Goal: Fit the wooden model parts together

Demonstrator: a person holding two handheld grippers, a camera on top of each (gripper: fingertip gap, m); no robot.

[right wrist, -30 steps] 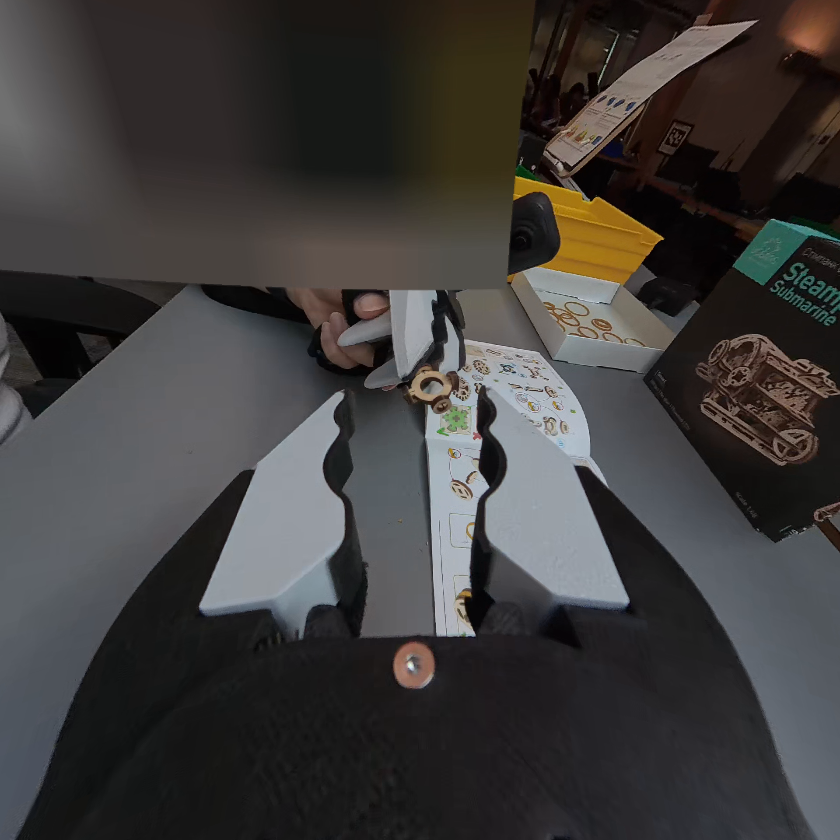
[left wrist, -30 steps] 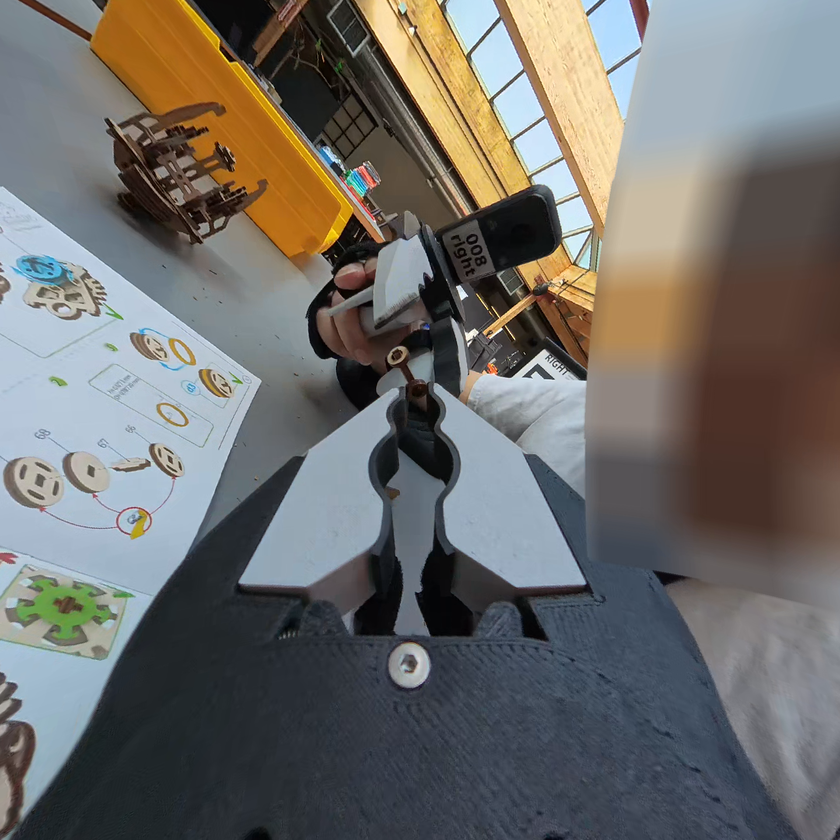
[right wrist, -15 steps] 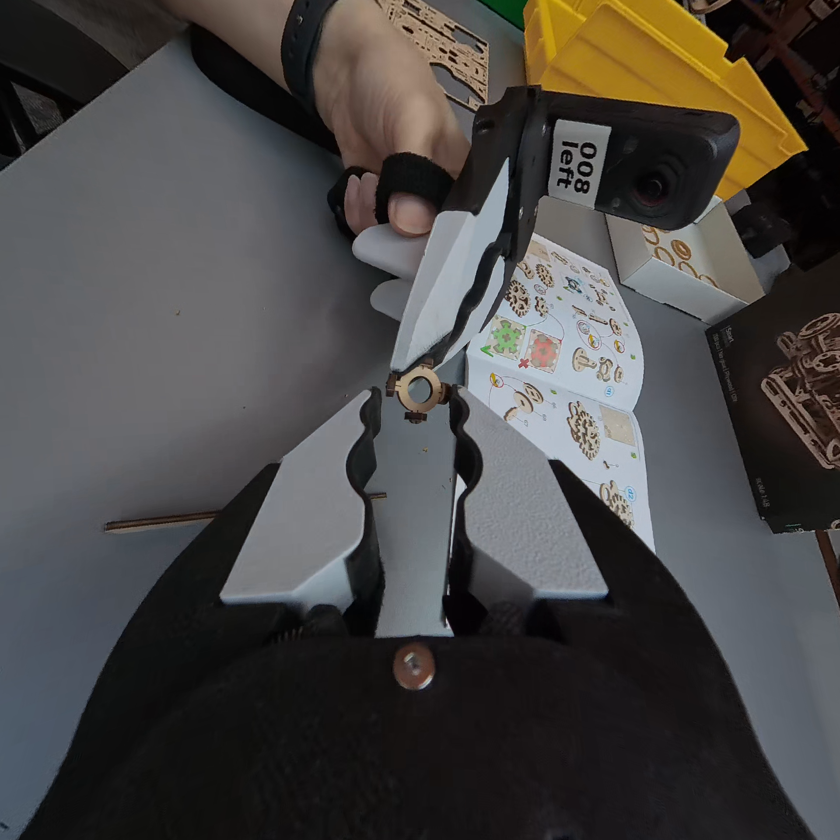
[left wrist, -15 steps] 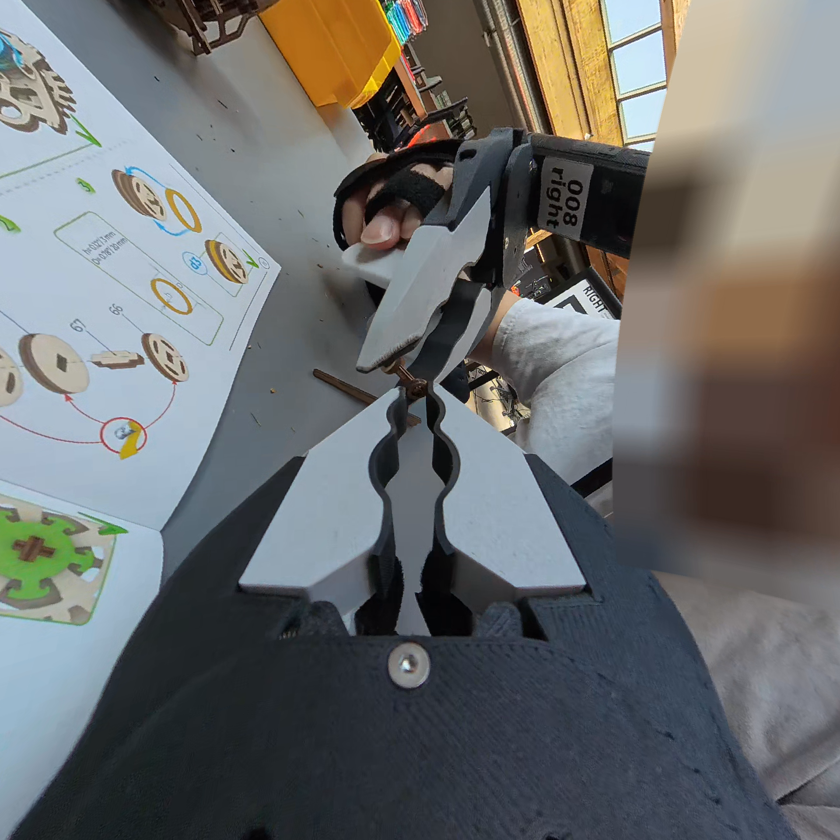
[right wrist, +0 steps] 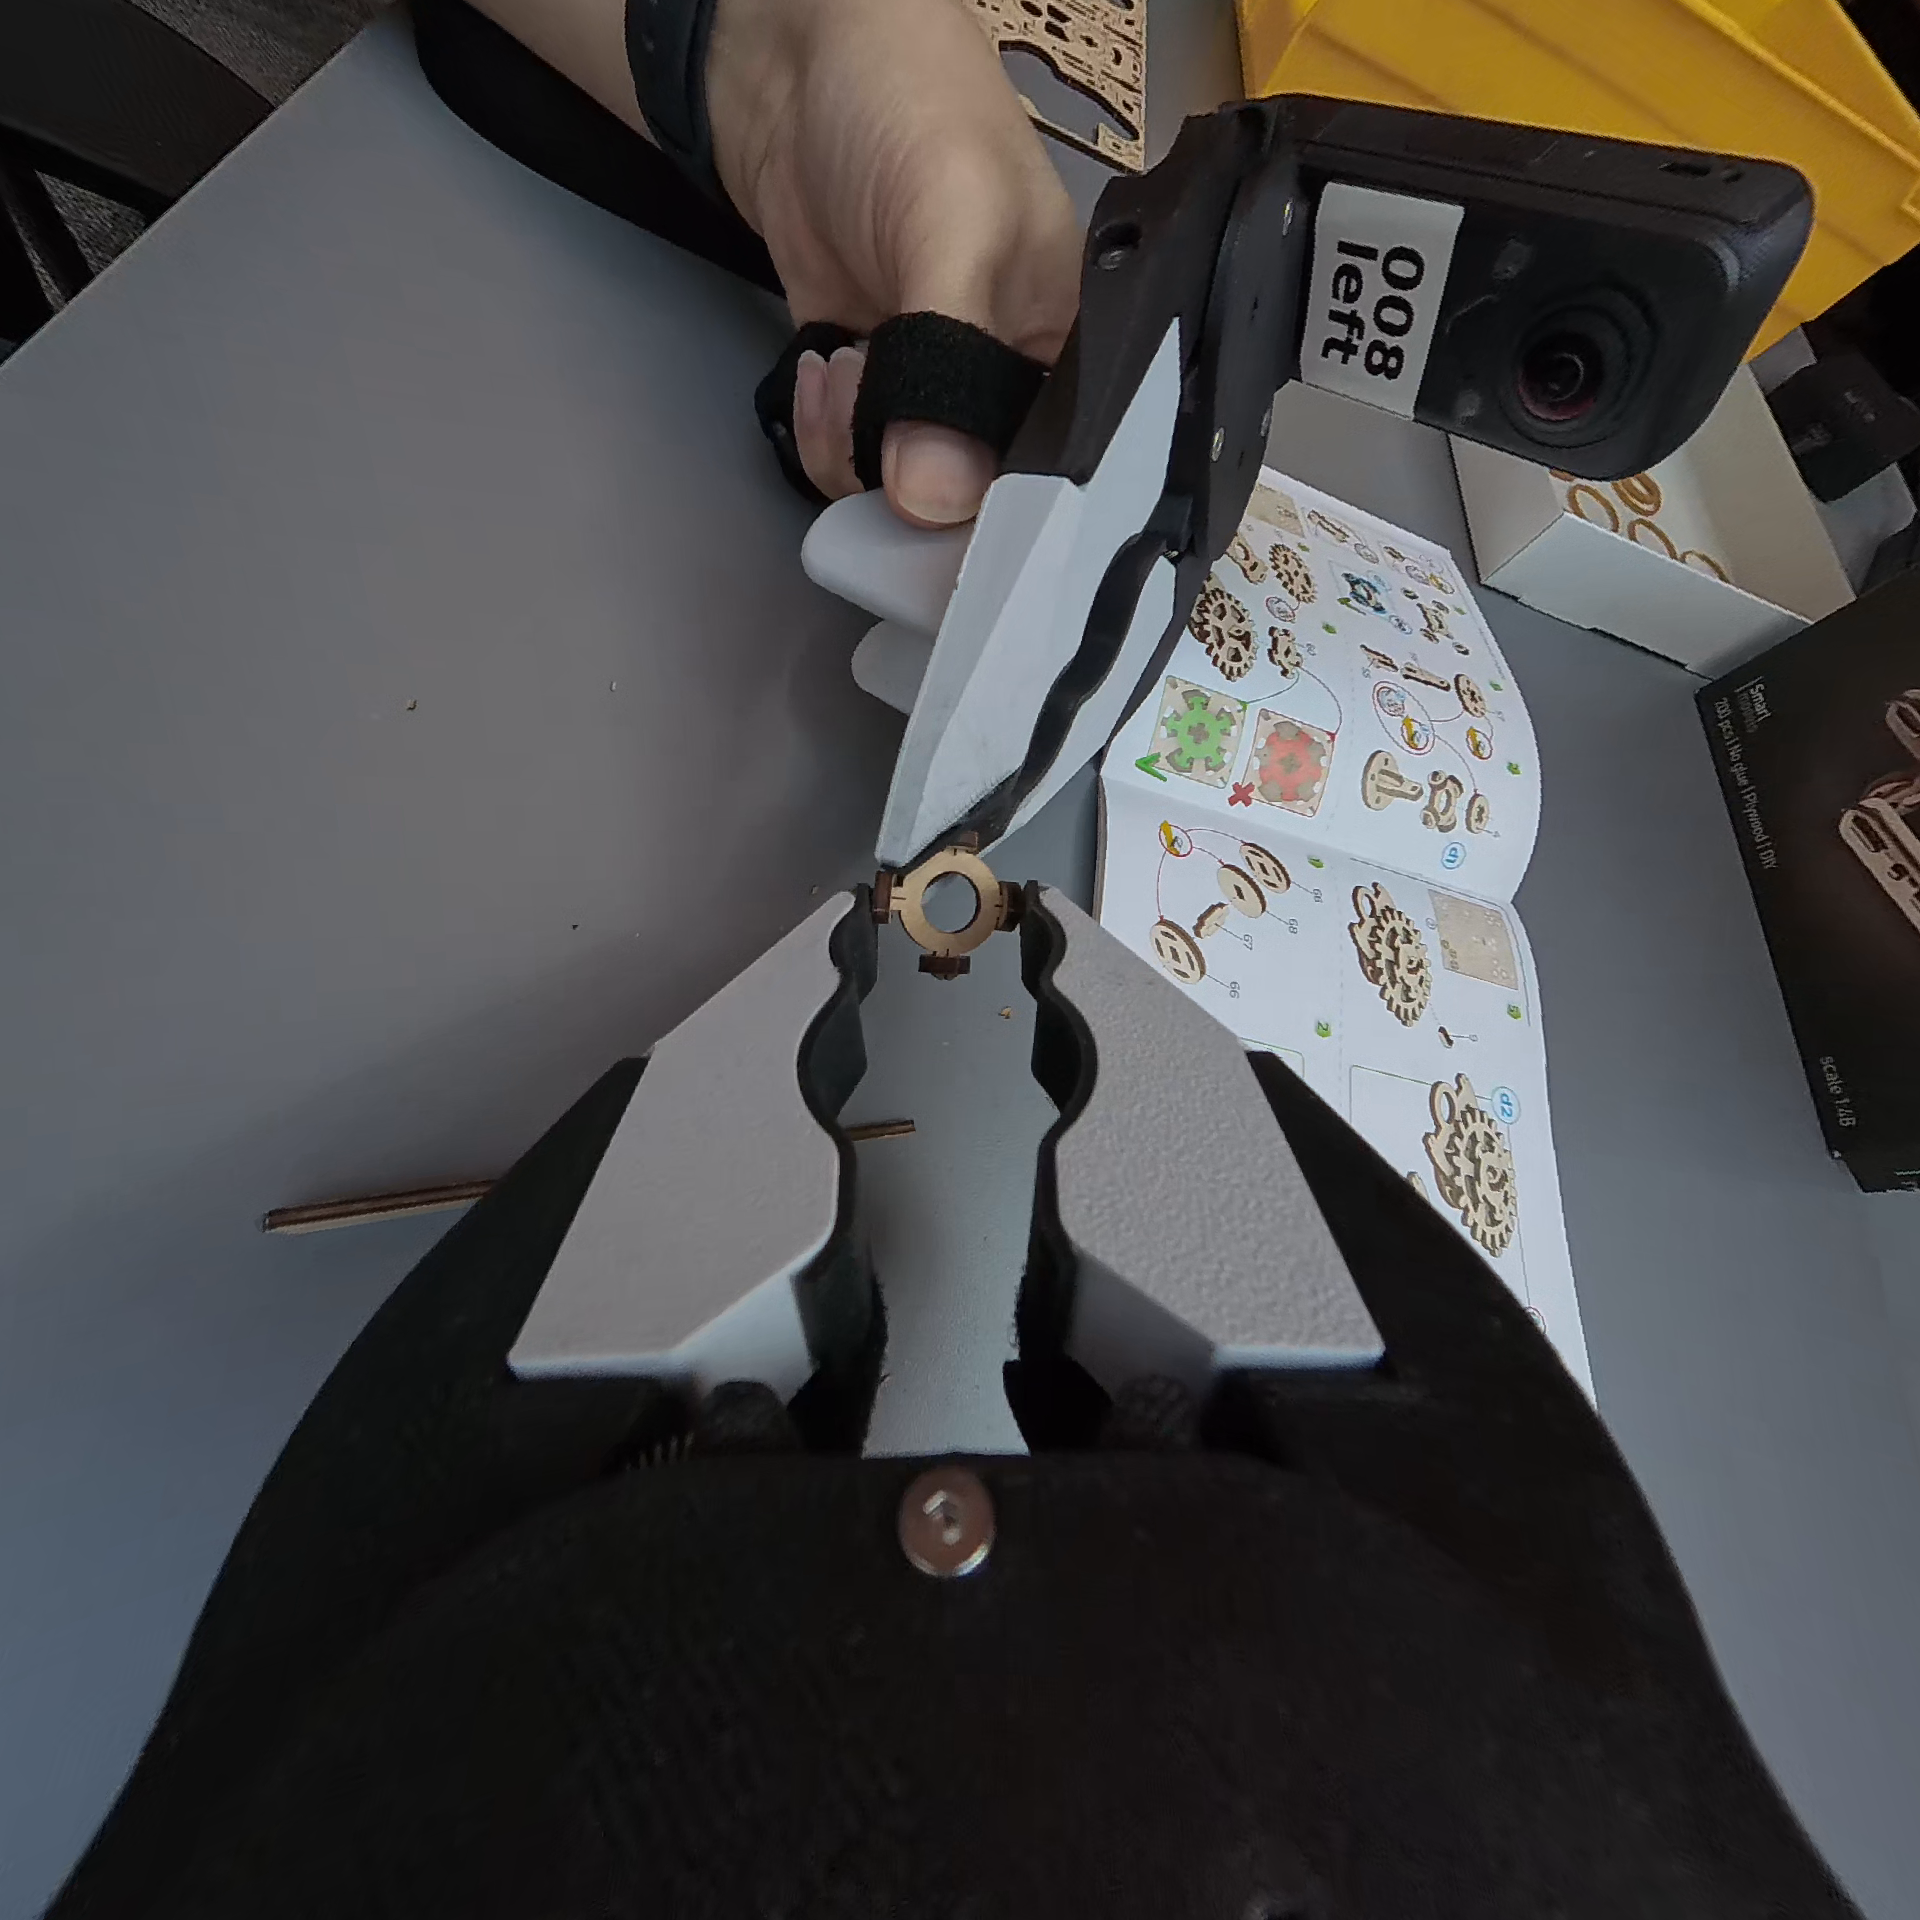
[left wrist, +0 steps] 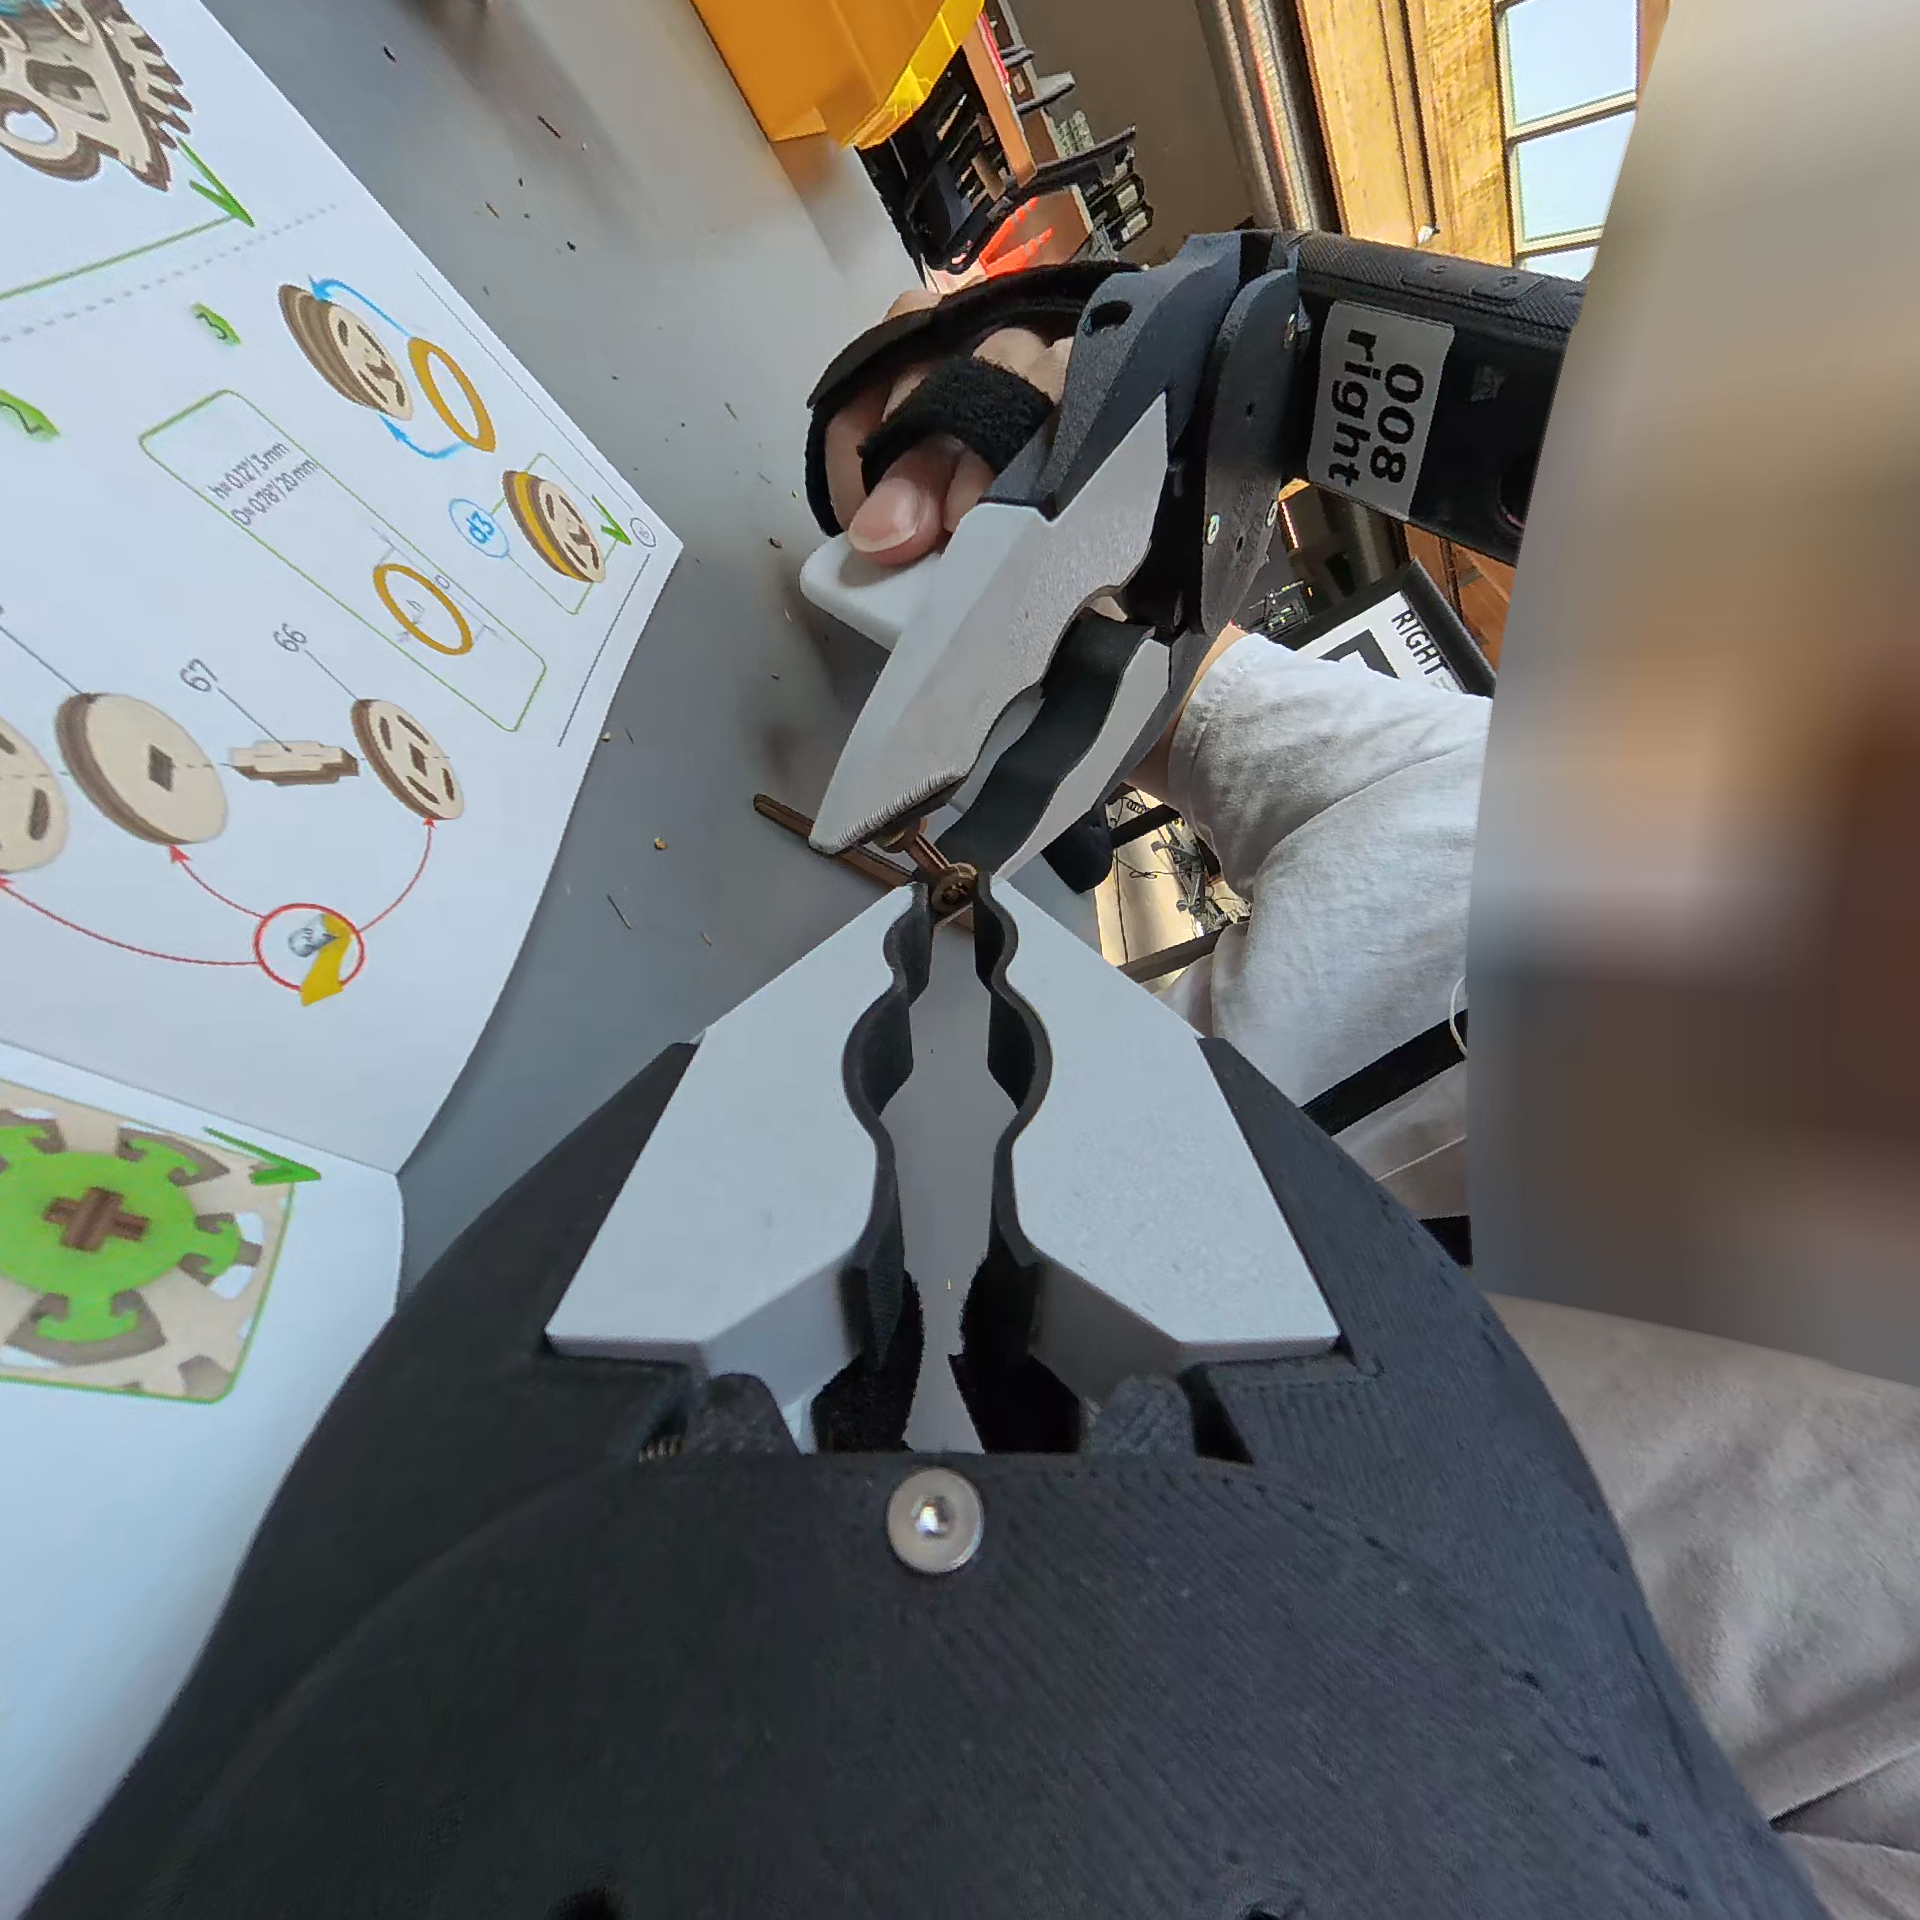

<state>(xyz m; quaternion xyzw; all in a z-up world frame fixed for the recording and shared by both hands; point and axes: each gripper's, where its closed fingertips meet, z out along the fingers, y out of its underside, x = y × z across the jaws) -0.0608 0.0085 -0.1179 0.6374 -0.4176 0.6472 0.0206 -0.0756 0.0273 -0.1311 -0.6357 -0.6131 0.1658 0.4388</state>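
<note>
The ring (right wrist: 945,902), a small wooden piece with short tabs around its hole, was held in the air above the table (right wrist: 364,623), between the tips of both tools. The right gripper (right wrist: 948,914) was clamped on it from two sides, its pads pressing on the left and right tabs. The left gripper (right wrist: 935,847) came from above and pinched the top tab, with its jaws almost shut. In the left wrist view the ring (left wrist: 951,883) showed edge-on, a thin brown piece caught just at the tip of the left gripper (left wrist: 948,896), and the right gripper (left wrist: 914,821) met it there from the other side.

I think the ring was kept flat towards the right camera so that the hole and the tabs stayed visible, and it was taken only by the fingertips because the piece is so small. Two grips from different directions should stop it from turning while the tab parts are pressed in.

A thin stick (right wrist: 416,1205) lay on the table under the right gripper, apart from the ring. The open booklet (right wrist: 1351,935) lay near, to the right, probably for checking the step. Farther off stood a yellow bin (right wrist: 1558,62) and a dark box (right wrist: 1829,883).
</note>
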